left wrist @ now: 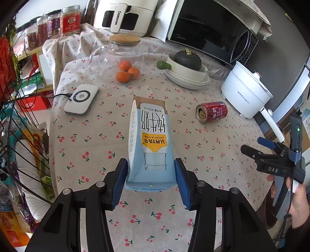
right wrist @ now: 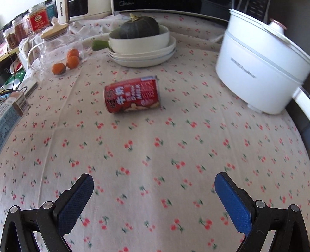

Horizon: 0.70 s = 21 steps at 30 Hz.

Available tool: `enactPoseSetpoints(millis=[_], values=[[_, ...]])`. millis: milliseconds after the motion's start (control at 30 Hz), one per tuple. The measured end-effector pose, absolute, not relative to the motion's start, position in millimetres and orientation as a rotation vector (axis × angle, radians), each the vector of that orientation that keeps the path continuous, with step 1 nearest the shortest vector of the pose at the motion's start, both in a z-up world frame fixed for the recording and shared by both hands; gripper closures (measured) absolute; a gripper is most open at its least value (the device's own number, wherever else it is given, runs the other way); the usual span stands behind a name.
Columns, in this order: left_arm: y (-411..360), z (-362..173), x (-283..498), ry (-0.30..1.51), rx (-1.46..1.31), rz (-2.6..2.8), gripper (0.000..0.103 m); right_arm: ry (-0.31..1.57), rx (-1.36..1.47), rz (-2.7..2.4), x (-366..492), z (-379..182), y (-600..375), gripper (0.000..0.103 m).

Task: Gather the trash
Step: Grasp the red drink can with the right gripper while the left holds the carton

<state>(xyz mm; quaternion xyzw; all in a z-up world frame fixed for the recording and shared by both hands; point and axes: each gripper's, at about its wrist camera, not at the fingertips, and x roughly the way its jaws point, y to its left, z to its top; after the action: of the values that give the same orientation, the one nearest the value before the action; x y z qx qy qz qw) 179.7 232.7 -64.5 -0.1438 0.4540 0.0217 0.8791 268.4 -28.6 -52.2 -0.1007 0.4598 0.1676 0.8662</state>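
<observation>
Cherry-printed cloth covers the whole worktop (left wrist: 87,139), its far edge lost under a black microwave (left wrist: 211,29) and a cream air fryer (left wrist: 124,17) that the left view cuts off at the top. The right view is smeared with blur, so the print on the white electric pot (right wrist: 257,64) cannot be read, and only a corner of the milk carton (right wrist: 11,114) shows at its left edge. In the left view the left claw (left wrist: 151,180) is clamped on that blue-and-white milk carton (left wrist: 149,139), pads pressed on its near end, the carton stretching away above the cloth. The red can (right wrist: 133,95) lies on its side well beyond the right claw (right wrist: 153,195), whose blue pads stand wide apart with bare cloth between them. Far left, three tangerines (left wrist: 127,72) sit by a glass jug (left wrist: 118,54).
</observation>
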Motion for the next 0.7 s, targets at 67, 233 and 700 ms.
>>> enactPoseSetpoints(millis=[67, 233, 700], values=[[235.5, -65.8, 182.2, 0.943, -0.301, 0.053, 0.051, 0.948, -0.231, 0.356, 287.4, -54.1, -10.5, 0.001], [233.9, -74.0, 189.7, 0.957, -0.276, 0.055, 0.051, 0.918, -0.267, 0.368, 330.1, -63.8, 19.5, 0.001], [238.7, -88.5, 196.3, 0.989, -0.268, 0.086, 0.051, 1.023, -0.251, 0.346, 396.0, -102.9, 43.3, 0.012]])
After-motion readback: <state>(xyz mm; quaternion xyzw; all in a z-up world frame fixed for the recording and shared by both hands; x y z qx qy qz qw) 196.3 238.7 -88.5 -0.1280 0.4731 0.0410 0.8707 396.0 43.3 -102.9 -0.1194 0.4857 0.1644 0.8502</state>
